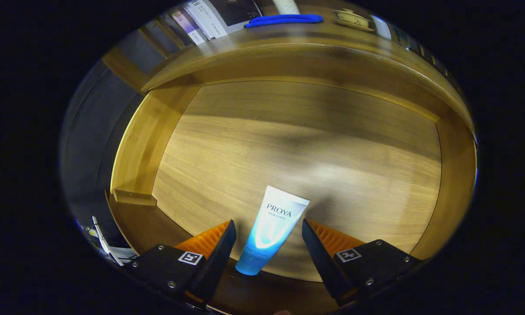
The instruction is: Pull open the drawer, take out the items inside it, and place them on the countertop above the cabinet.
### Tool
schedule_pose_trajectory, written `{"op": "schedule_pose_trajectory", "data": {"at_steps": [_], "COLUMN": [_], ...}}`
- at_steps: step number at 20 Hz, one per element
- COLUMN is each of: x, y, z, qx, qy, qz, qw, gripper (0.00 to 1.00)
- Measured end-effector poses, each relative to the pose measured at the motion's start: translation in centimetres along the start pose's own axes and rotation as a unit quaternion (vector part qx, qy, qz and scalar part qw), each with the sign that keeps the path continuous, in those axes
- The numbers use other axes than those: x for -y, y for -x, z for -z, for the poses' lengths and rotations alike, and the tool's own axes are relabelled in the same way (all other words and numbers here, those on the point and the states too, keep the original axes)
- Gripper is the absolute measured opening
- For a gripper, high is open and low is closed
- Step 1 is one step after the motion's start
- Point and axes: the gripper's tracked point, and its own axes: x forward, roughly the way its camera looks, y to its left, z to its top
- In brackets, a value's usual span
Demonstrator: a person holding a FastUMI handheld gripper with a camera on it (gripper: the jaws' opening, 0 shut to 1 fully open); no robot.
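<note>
In the open drawer [288, 144], PROYA tube [269, 232], between spread hand-held gripper [269, 238] fingers, untouched

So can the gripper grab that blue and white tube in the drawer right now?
Probably yes. The gripper is open with the tube lying between its fingers, neither touching it. The drawer is pulled open, and nothing sits between the fingers and the tube, so closing should catch it.

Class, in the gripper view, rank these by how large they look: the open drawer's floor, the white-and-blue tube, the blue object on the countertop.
1. Drawer floor, by far.
2 and 3. Tube, lying between the open tool's fingers, and blue object: unsure, since the tube is much nearer the camera.
</note>
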Motion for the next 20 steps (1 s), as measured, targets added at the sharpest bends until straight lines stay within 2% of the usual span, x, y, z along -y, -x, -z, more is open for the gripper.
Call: {"op": "schedule_pose_trajectory", "data": {"at_steps": [2, 5, 8, 9, 12, 17, 20], "x": [0.2, 0.6, 0.8, 0.8, 0.8, 0.5, 0.4], "y": [-0.2, -0.4, -0.3, -0.3, 0.2, 1.8, 2.8], "z": [0.2, 0.7, 0.6, 0.6, 0.5, -1.8, -2.7], "qx": [-0.008, -0.011, -0.004, 0.003, 0.027, 0.111, 0.146], "qy": [0.013, 0.038, 0.054, 0.054, 0.054, 0.079, 0.072], "qz": [0.014, 0.029, 0.018, 0.015, 0.008, 0.011, 0.005], "qw": [1.000, 0.999, 0.998, 0.998, 0.998, 0.991, 0.987], "gripper": [0.91, 0.77, 0.63, 0.56, 0.47, 0.47, 0.46]}}
